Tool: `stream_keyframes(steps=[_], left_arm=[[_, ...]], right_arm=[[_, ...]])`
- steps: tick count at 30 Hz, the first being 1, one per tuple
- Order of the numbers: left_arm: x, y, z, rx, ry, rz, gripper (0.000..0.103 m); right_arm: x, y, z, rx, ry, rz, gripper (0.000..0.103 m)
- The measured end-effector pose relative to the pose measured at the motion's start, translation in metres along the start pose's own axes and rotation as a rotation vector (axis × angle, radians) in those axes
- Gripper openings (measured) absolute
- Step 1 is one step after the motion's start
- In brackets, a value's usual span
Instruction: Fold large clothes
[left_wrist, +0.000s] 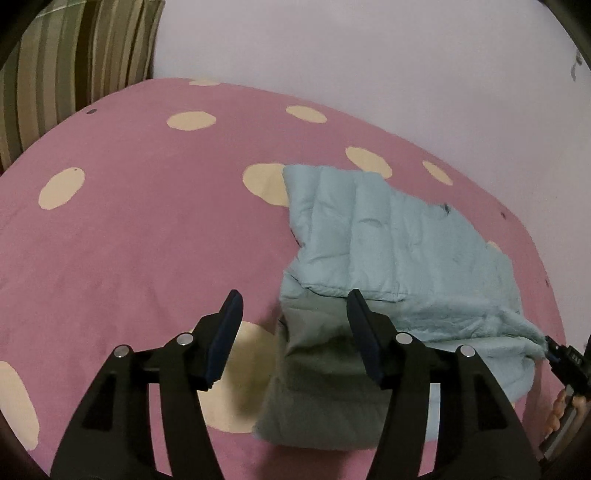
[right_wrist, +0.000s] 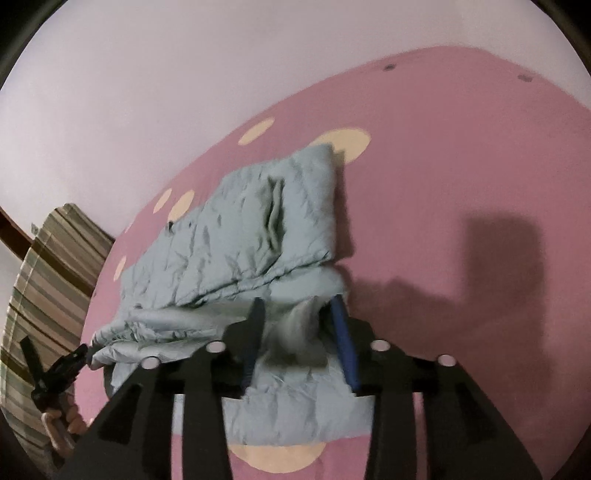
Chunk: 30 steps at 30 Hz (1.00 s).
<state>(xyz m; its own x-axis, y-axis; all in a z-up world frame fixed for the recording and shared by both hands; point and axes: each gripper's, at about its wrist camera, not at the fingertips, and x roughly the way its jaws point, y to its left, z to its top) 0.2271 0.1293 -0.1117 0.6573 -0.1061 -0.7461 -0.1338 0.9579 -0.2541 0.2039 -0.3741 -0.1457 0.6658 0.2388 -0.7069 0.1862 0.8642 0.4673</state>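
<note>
Pale blue and quilted, a padded jacket (left_wrist: 391, 243) lies partly folded on a bed covered by a pink sheet (left_wrist: 140, 229) with cream dots, close to the sheet's far edge along a plain light wall (left_wrist: 369, 55). One layer of the jacket is doubled over the rest, with a fluffy trim at the jacket's near right corner. The left claw (left_wrist: 293, 314) hangs released just above the jacket's near left edge, one finger over the jacket, the other over the sheet. The right claw (right_wrist: 297, 325) has its jaws spread with a bunched fold of the jacket between them; whether it is actually pinching the fabric cannot be told. Striped bedding (left_wrist: 74, 66) lies beyond the sheet, left of the jacket.
</note>
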Motion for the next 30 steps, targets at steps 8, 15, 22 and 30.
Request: stream_keyframes(steps=[8,15,22,30], left_arm=[[0.000,0.008,-0.034,0.073,0.044,-0.009,0.058],[0.001,0.017,-0.044,0.065,0.049,-0.013,0.058],[-0.015,0.041,-0.041,-0.038,-0.023,-0.029,0.058],[-0.014,0.048,-0.045,-0.005,-0.004,-0.046,0.058]], right_arm=[[-0.009,-0.001,-0.015,-0.077,0.008,-0.012,0.043],[-0.023,-0.015,-0.016,-0.028,-0.051,0.010,0.051],[-0.023,-0.021,-0.024,-0.058,-0.028,-0.009,0.051],[-0.009,-0.006,-0.018,-0.155,-0.021,0.007,0.051]])
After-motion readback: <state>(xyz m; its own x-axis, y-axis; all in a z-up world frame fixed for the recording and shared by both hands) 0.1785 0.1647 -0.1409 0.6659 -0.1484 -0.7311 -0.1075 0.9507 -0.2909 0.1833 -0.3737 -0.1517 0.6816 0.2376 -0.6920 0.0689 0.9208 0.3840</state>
